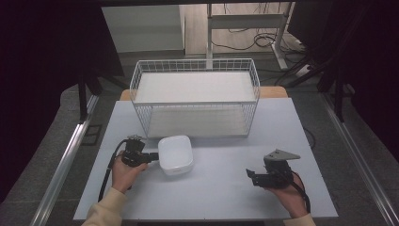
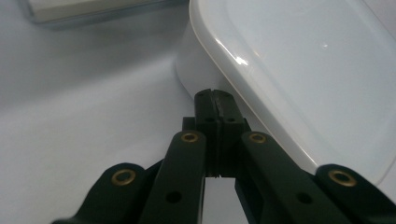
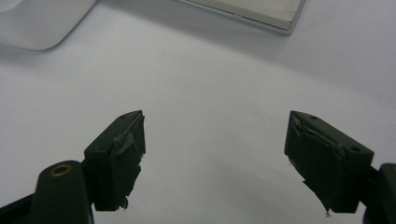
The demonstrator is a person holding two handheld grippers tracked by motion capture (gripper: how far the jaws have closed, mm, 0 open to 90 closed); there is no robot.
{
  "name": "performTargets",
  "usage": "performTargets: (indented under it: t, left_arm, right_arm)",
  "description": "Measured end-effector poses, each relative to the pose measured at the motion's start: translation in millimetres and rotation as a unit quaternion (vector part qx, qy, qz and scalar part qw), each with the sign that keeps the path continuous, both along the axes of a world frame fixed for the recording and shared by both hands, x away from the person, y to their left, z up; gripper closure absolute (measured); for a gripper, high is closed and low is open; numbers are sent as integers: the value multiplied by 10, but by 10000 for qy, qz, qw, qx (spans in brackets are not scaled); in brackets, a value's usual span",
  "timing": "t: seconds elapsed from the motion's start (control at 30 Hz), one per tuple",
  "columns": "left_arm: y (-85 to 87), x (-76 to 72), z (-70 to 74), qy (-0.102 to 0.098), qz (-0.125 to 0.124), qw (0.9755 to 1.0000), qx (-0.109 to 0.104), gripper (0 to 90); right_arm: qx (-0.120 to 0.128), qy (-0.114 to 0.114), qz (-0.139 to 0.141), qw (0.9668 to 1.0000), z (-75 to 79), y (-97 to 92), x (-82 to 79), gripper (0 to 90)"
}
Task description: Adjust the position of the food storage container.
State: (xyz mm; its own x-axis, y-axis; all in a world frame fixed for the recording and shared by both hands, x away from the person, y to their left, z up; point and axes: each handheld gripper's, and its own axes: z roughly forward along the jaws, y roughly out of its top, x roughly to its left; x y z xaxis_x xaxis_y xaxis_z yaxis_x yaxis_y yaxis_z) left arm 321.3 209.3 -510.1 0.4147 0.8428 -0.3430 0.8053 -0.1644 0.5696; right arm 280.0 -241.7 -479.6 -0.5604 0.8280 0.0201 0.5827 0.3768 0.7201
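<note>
A white square container with a rounded lid sits on the pale table, left of centre. My left gripper is at the container's left side. In the left gripper view its jaws are pressed together with nothing between them, and the gripper touches the container's wall just under the lid rim. My right gripper rests low near the front right, well apart from the container. Its jaws stand wide open over bare table, right gripper, with the container's corner far off at the upper left.
A white wire basket with a flat white floor stands at the back of the table, just behind the container; its base edge shows in the right gripper view. The table drops off at the front and sides. A metal stand and cables lie on the floor beyond.
</note>
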Motion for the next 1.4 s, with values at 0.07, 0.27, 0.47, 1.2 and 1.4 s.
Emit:
performTargets:
  t: [0.07, 0.27, 0.47, 1.2, 1.4]
  left_arm:
    - [-33, 15, -2, -7, -17, 10000, 2, 900]
    - [-192, 69, 2, -5, -191, 9998, 56, 900]
    - [-363, 111, 19, -30, -342, 9994, 47, 900]
    - [-608, 130, 0, 14, -515, 9987, 63, 900]
    - [-572, 129, 27, -59, -532, 9986, 46, 900]
  right_arm:
    - [1, 3, 1, 10000, 0, 2, -1, 202]
    - [56, 1, -39, 10000, 14, -7, -2, 202]
    - [105, 3, -62, 9999, 25, -20, -6, 203]
    - [89, 31, -72, 9999, 17, -6, -2, 203]
    - [110, 17, -63, 9999, 18, -12, -1, 203]
